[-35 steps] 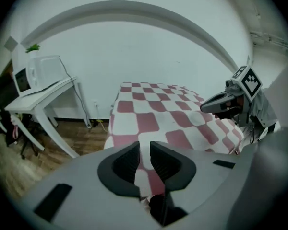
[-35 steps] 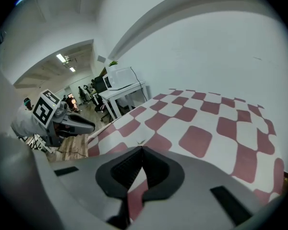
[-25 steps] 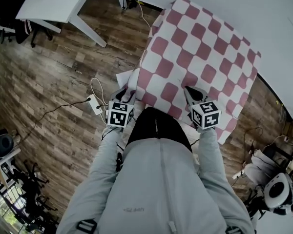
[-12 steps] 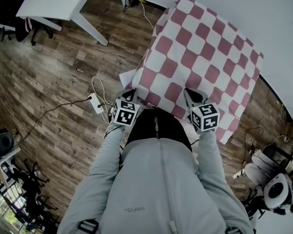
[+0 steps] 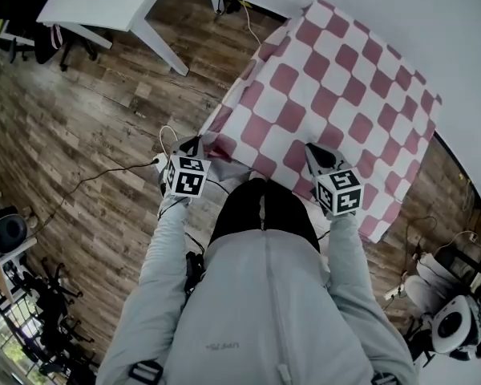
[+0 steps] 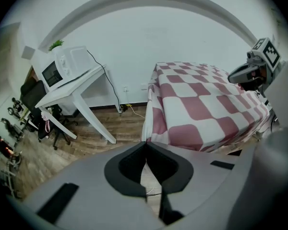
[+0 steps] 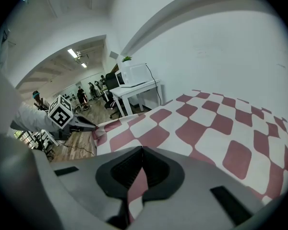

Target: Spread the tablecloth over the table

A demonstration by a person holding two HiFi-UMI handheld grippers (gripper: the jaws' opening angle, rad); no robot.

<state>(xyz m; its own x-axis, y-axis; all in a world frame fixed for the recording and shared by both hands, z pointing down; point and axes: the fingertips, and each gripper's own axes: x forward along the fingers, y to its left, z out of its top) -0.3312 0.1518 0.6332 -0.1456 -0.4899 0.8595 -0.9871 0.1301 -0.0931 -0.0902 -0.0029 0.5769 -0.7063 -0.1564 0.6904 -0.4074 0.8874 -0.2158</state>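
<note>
The red-and-white checked tablecloth point(image 5: 337, 95) lies over the table, right against the white wall. My left gripper point(image 5: 192, 144) is at the cloth's near left corner. Its jaws have just been closing and now stand shut on that corner, which puckers toward the fingertips point(image 7: 93, 125). In the left gripper view the jaws point(image 6: 146, 145) meet at the cloth's hanging edge point(image 6: 151, 123). My right gripper point(image 5: 314, 152) is shut on the near edge further right. A strip of the cloth point(image 7: 137, 186) runs between its jaws in the right gripper view.
A white side table point(image 5: 104, 6) with a microwave point(image 6: 65, 66) stands to the left across the wood floor. A power strip with cables point(image 5: 156, 165) lies on the floor beside my left gripper. Office chairs point(image 6: 38, 109) and equipment point(image 5: 457, 319) sit further off.
My left gripper has moved left along the table's near side, closed on the cloth's corner and drawn it outward. My right gripper has hardly shifted.
</note>
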